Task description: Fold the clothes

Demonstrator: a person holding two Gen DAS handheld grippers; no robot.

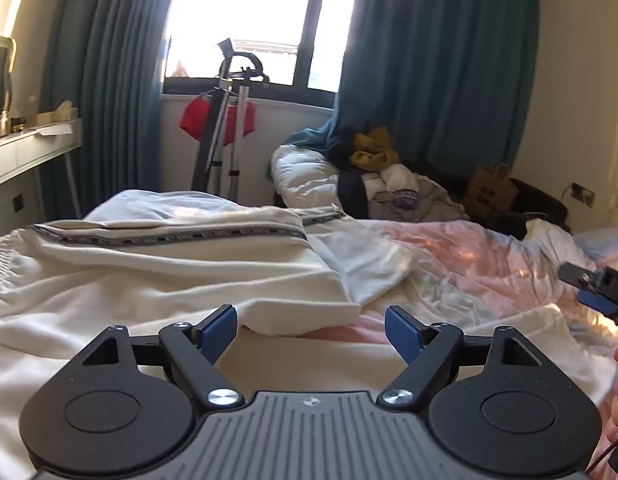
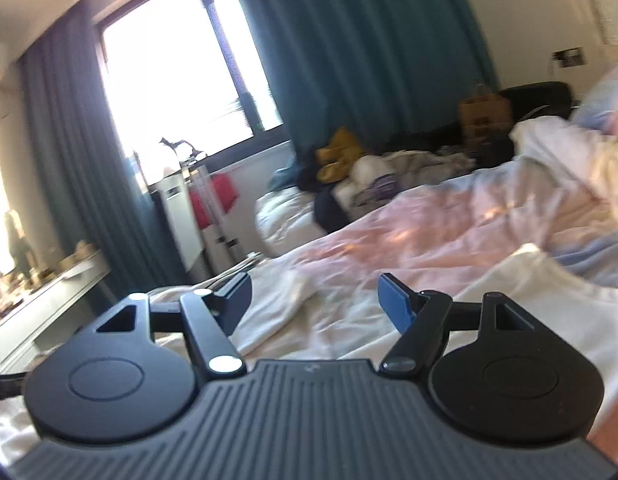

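A cream-white garment [image 1: 157, 272] with a dark patterned stripe lies partly folded on the bed, ahead and left of my left gripper [image 1: 311, 330]. That gripper is open and empty, its blue pads just short of the garment's folded edge. My right gripper [image 2: 315, 302] is open and empty above more white cloth [image 2: 333, 320]; this view is blurred. The right gripper's tip also shows at the right edge of the left wrist view [image 1: 597, 288].
The bed has a rumpled pink quilt [image 1: 469, 264]. A pile of clothes and bedding [image 1: 369, 176] lies beyond the bed below teal curtains. A garment steamer stand [image 1: 229, 120] with a red cloth stands by the window. A white desk [image 1: 25, 148] is at left.
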